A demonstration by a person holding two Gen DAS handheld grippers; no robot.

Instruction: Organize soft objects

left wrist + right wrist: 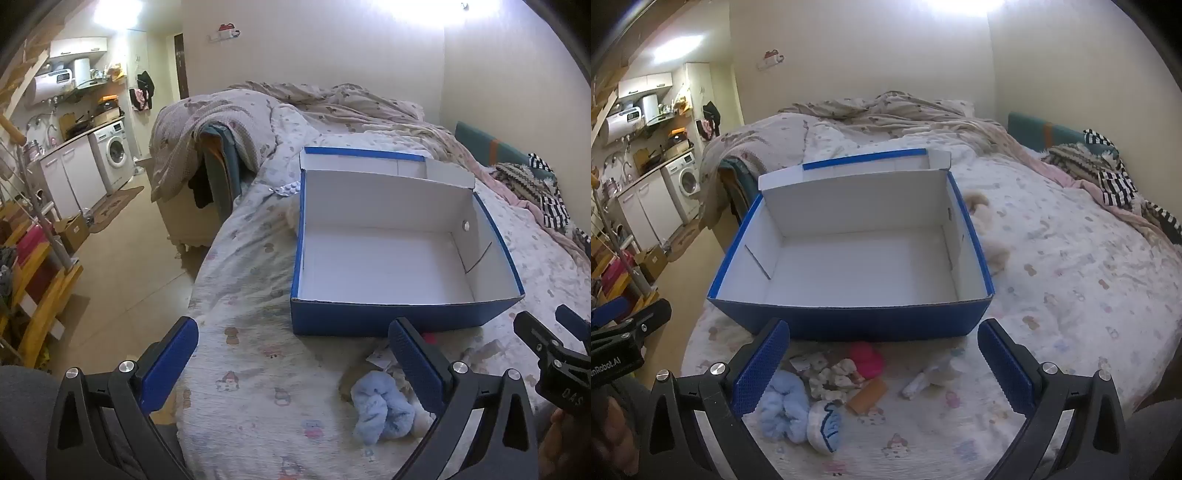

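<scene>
An open blue box with a white inside [388, 258] [857, 258] stands empty on the bed. In front of it lies a pile of soft things: a light blue fluffy piece [785, 404] [380, 406], a white-and-blue sock [823, 424], a white patterned piece [833, 374], a pink piece [866, 358], an orange-brown piece [868, 395] and a small white piece [931, 374]. My left gripper [291, 362] is open and empty, left of the pile. My right gripper [882, 363] is open and empty, just above the pile.
The bed [1071, 295] has a patterned sheet, a rumpled blanket [332, 99] at the back and striped clothes [1108, 181] at the right. A beige plush thing [986, 229] lies right of the box. The bed's left edge drops to the floor [140, 251].
</scene>
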